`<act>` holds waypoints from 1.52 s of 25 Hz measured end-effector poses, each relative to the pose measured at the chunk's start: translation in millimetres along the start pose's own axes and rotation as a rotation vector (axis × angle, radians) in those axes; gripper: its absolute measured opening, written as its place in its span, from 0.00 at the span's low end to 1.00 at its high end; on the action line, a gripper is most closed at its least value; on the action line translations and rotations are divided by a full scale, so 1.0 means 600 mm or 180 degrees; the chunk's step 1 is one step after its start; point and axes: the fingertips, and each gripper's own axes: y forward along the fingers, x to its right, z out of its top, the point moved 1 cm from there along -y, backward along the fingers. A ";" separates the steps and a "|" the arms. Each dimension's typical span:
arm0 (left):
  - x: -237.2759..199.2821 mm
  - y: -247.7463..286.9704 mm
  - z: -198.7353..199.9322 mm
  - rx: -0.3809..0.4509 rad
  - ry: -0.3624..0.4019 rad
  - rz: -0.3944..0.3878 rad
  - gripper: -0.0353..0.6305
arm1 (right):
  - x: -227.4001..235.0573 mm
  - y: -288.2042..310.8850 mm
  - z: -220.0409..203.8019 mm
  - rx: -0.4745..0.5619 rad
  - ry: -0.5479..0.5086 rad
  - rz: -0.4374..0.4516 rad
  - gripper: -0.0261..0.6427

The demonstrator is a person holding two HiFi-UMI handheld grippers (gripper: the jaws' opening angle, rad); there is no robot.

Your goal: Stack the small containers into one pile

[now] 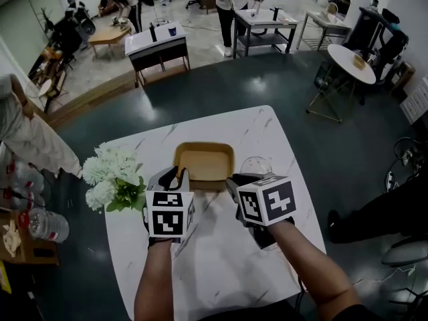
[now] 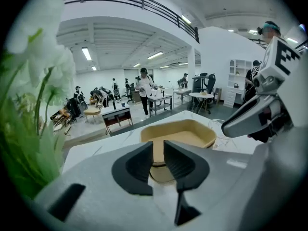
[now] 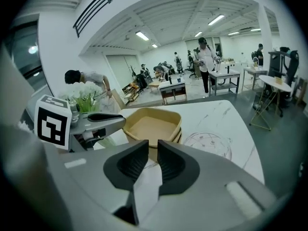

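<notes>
Tan square containers (image 1: 204,164) sit nested in one pile at the middle of the white marble table (image 1: 221,263). From the right gripper view the pile (image 3: 152,124) shows layered rims. My left gripper (image 1: 175,176) is at the pile's near left corner, my right gripper (image 1: 235,182) at its near right corner. In the left gripper view the jaws of the left gripper (image 2: 159,159) stand a narrow gap apart, with the pile (image 2: 180,134) just beyond and nothing pinched. The right gripper (image 3: 153,161) also shows a narrow empty gap.
A bunch of white flowers (image 1: 112,176) stands on the table's left side, close to my left gripper. A clear round object (image 1: 256,165) lies right of the pile. Dark floor surrounds the table; other tables (image 1: 158,44) and people are far behind.
</notes>
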 end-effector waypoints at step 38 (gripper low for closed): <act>0.108 -0.347 -0.064 0.0720 -0.0060 -0.0463 0.06 | -0.230 -0.189 -0.112 0.0829 -0.0475 0.0391 0.04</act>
